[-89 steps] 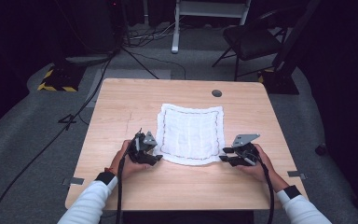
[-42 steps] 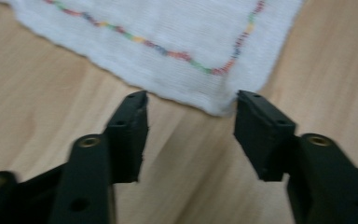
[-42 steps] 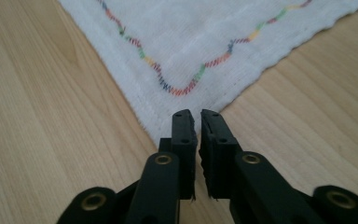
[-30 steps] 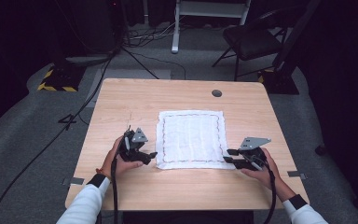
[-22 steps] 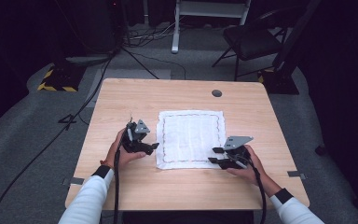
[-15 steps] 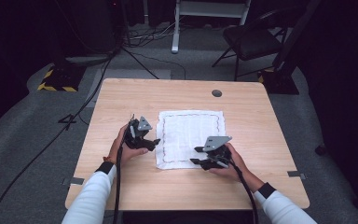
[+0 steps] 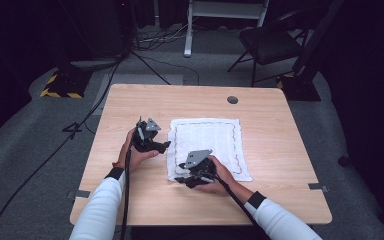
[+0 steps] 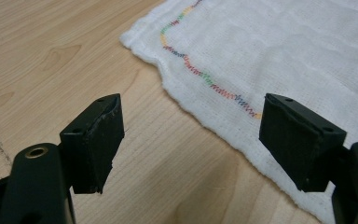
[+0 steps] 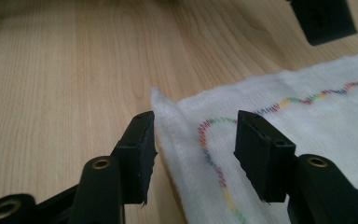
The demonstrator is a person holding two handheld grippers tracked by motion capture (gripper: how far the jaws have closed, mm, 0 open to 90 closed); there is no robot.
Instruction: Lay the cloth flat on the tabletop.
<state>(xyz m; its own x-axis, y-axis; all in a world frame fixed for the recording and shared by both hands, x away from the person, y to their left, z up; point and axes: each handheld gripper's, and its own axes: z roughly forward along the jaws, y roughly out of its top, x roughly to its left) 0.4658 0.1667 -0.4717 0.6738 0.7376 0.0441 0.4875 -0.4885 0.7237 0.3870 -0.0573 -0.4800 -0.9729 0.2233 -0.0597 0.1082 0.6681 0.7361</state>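
On the table: a white cloth (image 7: 207, 147) lies spread flat on the light wooden table (image 7: 280, 120), nearer the person's side than the far edge.
Cloth look: thin woven white fabric, roughly square, with a wavy line of many-coloured stitching (image 8: 200, 72) running just inside its border; the edges are soft and slightly uneven, and the near-left corner (image 9: 161, 100) stands up a little in a small ridge.
Left gripper (image 7: 152, 145): held in the person's left hand just beside the cloth's left edge, pointing toward it; its jaws stand wide apart with nothing between them, one over bare wood and the other over the cloth's hem in the left gripper view.
Right gripper (image 7: 185, 177): held low at the cloth's near-left corner, the hand lying across the cloth's near edge; jaws partly parted, straddling the raised corner without pinching it in the right gripper view.
Arms: both forearms in white sleeves with dark cuffs, the right one angled across toward the left.
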